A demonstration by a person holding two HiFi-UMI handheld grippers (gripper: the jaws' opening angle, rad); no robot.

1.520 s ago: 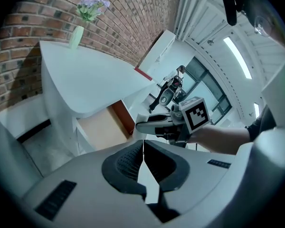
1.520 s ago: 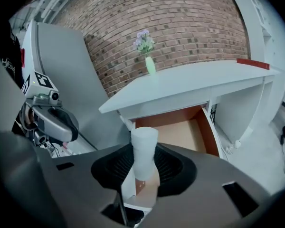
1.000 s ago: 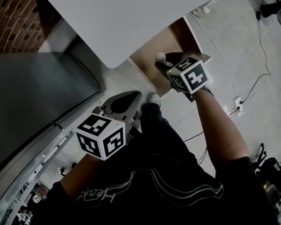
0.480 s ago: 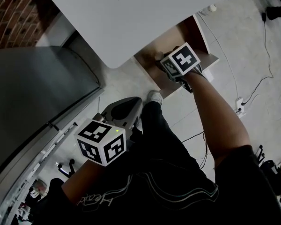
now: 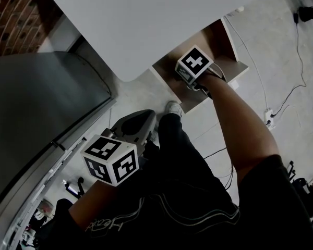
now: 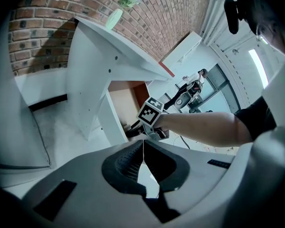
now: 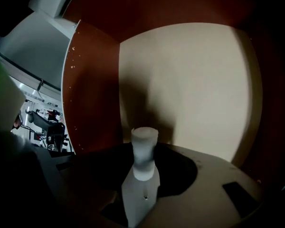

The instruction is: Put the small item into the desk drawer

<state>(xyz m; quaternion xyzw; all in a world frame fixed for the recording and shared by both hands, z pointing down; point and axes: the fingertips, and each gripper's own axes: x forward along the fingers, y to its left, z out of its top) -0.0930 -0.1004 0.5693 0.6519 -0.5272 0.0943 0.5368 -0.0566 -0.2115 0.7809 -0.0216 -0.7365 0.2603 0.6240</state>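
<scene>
The small item, a white capped vial, stands upright between the jaws of my right gripper, which is shut on it. It hangs inside the open drawer, over the beige floor and near the reddish-brown left wall. From the head view, the right gripper's marker cube sits over the drawer under the white desk top and hides the item. My left gripper is shut and empty, held low beside my leg, facing the desk.
A vase of flowers stands on the desk. A grey cabinet fills the left. Cables and a power strip lie on the floor to the right. My shoe is in front of the drawer.
The right gripper has sunk into the drawer with the item and tipped steeper down; its cube now covers the item in the head view. The left gripper has dropped slightly.
</scene>
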